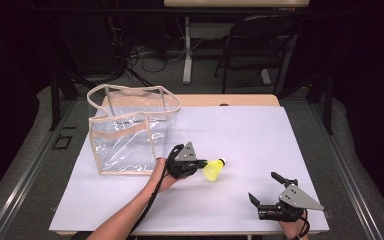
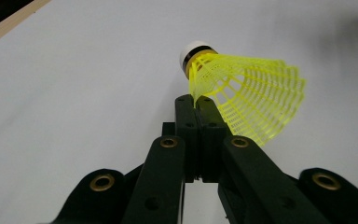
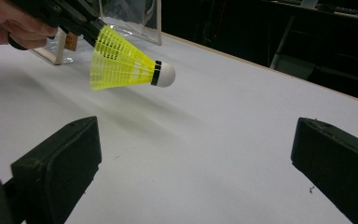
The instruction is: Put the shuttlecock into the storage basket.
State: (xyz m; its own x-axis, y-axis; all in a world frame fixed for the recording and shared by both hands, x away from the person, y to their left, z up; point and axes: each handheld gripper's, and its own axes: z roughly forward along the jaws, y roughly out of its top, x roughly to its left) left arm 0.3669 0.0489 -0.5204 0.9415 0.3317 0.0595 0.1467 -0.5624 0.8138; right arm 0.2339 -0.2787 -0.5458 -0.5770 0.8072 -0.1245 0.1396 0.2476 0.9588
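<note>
In the high view the left gripper (image 1: 203, 163) sits just left of the frame's centre, its jaws pinched together on the skirt edge of a yellow shuttlecock (image 1: 214, 169), which sticks out to the right with its white cork tip pointing toward the right side of the frame. The left gripper view shows that hold from close by: the two black jaws meet in the middle of the picture and clamp the rim of the yellow mesh skirt (image 2: 247, 100), which fans out to the upper right, while the white cork sits just above the jaw tips. In the right gripper view the shuttlecock (image 3: 121, 65) hangs in the upper left of the frame, clear of the white table (image 3: 223, 140), with its shadow lying on the surface below it; the hand (image 3: 9, 23) holding the left gripper is in the top left corner. The right gripper (image 1: 264, 188) rests in the lower right of the high view, well apart from the shuttlecock, its jaws spread wide with nothing between them. A clear plastic bag (image 1: 130, 132) with beige trim stands upright in the left half of the high view, just to the upper left of the left gripper, its top open.
</note>
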